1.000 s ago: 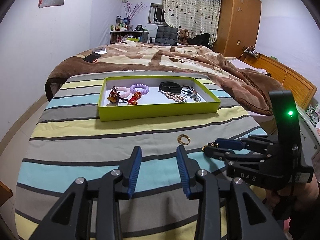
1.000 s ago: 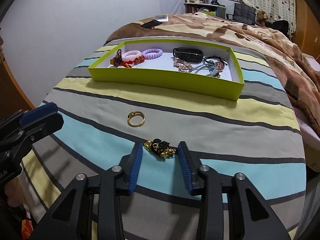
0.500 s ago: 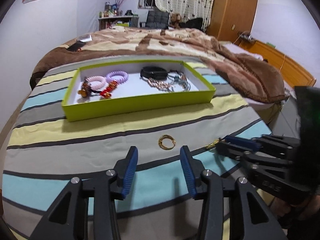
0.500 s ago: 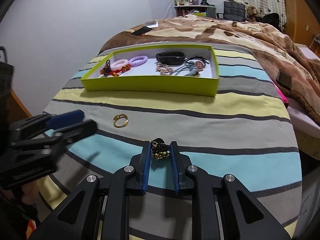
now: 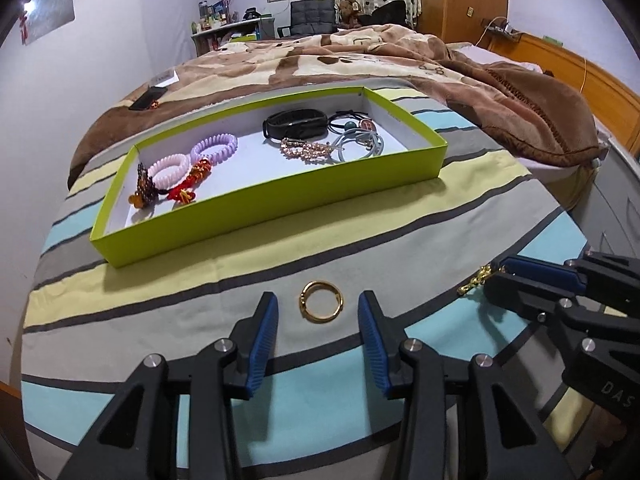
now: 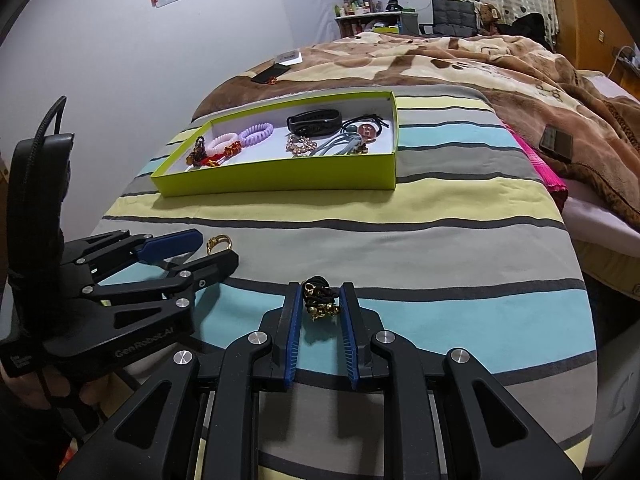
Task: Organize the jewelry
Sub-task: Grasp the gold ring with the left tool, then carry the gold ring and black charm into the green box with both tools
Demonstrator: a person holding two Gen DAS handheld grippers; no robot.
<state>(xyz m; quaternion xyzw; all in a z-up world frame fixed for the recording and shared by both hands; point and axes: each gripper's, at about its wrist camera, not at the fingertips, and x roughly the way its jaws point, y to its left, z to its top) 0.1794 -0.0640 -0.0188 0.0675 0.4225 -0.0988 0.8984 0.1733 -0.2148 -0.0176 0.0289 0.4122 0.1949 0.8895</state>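
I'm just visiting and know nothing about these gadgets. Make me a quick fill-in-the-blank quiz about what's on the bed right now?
1. The gold ring lies between the open fingers of the ____ gripper.
2. The right gripper is closed on a black and ____ trinket.
3. The jewelry box has walls colored ____.
4. The black band lies ____ the box.

Missing words: left; gold; green; inside

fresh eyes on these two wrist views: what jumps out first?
The lime-green tray on the striped bedspread, holding spiral hair ties and a black band, draws the eye first. Nearer, a gold ring lies on the spread between the open fingers of the left gripper. The right gripper is shut on a black-and-gold hair tie.
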